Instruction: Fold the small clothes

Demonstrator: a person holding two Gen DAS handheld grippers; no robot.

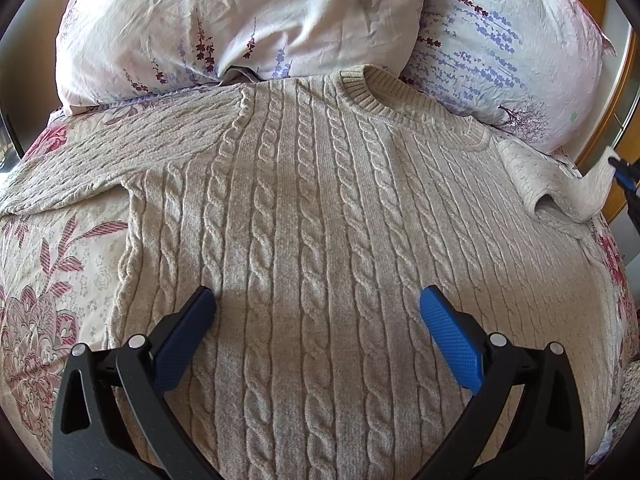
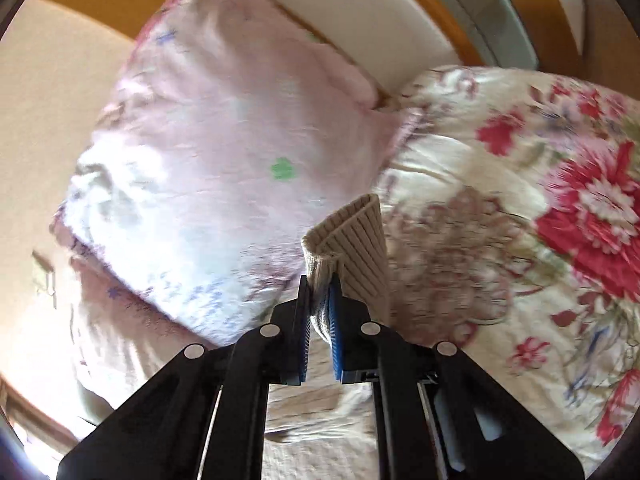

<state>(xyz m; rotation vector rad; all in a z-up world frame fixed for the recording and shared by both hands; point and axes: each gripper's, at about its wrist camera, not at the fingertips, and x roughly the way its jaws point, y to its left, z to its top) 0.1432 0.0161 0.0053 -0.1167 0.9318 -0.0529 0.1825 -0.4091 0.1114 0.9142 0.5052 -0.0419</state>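
Observation:
A beige cable-knit sweater (image 1: 304,208) lies face up on the bed, collar toward the pillows. Its left sleeve (image 1: 80,168) is spread out flat. Its right sleeve (image 1: 560,184) is lifted at the cuff. My left gripper (image 1: 318,304) is open, hovering over the sweater's lower body. My right gripper (image 2: 320,292) is shut on the ribbed cuff (image 2: 352,248) of the right sleeve and holds it above the bedspread; it also shows at the right edge of the left wrist view (image 1: 618,168).
Two floral pillows (image 1: 240,28) (image 1: 512,64) lie behind the collar. The flowered bedspread (image 1: 52,280) covers the bed. A wooden bed frame (image 1: 624,96) runs along the right side.

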